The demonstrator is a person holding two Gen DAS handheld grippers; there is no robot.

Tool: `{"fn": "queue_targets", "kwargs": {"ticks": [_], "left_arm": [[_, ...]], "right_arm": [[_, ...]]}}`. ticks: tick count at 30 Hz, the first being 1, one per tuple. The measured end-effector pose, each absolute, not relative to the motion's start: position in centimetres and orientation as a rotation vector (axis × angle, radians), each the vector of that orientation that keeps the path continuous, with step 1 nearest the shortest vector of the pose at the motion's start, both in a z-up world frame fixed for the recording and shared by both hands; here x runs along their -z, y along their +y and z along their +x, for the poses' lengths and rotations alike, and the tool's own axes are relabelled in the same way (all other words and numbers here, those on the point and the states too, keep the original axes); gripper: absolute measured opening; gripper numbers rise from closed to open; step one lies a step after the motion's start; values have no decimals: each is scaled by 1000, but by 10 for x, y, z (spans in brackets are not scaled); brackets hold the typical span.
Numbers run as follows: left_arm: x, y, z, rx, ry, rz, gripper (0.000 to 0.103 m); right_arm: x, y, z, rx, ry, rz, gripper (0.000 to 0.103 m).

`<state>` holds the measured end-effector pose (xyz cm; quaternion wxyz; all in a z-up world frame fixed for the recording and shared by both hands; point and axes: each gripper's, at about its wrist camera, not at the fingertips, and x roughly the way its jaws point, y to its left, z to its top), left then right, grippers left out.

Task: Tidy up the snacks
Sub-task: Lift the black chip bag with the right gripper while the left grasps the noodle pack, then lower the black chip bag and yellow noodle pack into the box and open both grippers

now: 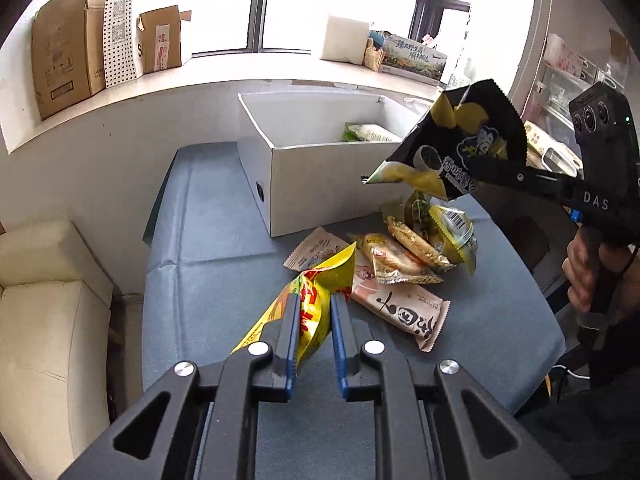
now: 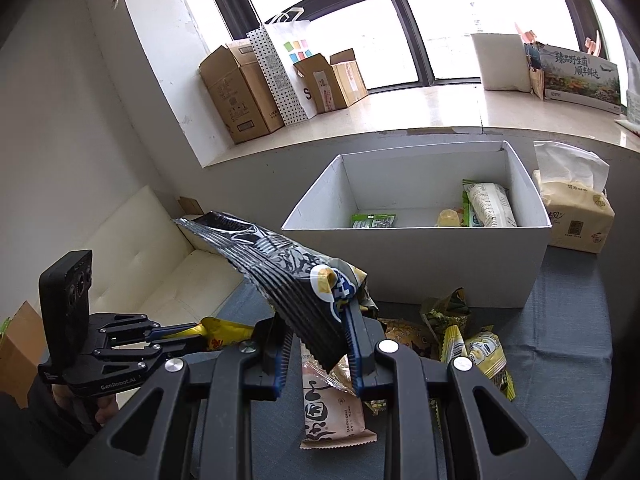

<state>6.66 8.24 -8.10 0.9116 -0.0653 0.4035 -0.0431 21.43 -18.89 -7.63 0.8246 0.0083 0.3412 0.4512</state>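
A: Two claws, two bags. Left claw [image 1: 316,312] pinching the yellow bag [image 1: 310,304] by its lower half, up off the tabletop [image 1: 208,240]. Right claw [image 2: 316,320] clamped on the black bag [image 2: 288,276], held high, between that claw and the box [image 2: 420,264].

B: Could slip? Only a thin bit of the black bag in the grip, most of it sticking out to the side. Might swing and drop short of the box.

A: Yes. Could also bump the box wall and tip it. Two claws close together, so might knock each other too.

B: How many snacks?

A: Three in the box [image 2: 484,204], maybe more hidden. About six in the pile [image 1: 400,256] just past the left claw, hard to count, all on top of each other. One box.
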Motion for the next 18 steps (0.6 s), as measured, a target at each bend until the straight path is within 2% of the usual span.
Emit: {"fn": "queue_targets", "kwargs": {"ticks": [10, 14, 18], "left_arm": [[-8, 74, 96, 135, 623, -84, 17], [-39, 70, 137, 167, 558, -65, 17], [-41, 66, 197, 189, 566, -76, 17]], "right_arm": [[24, -187, 247, -900, 634, 27, 25], [10, -181, 283, -841, 635, 29, 25], [15, -174, 326, -784, 686, 43, 25]]}}
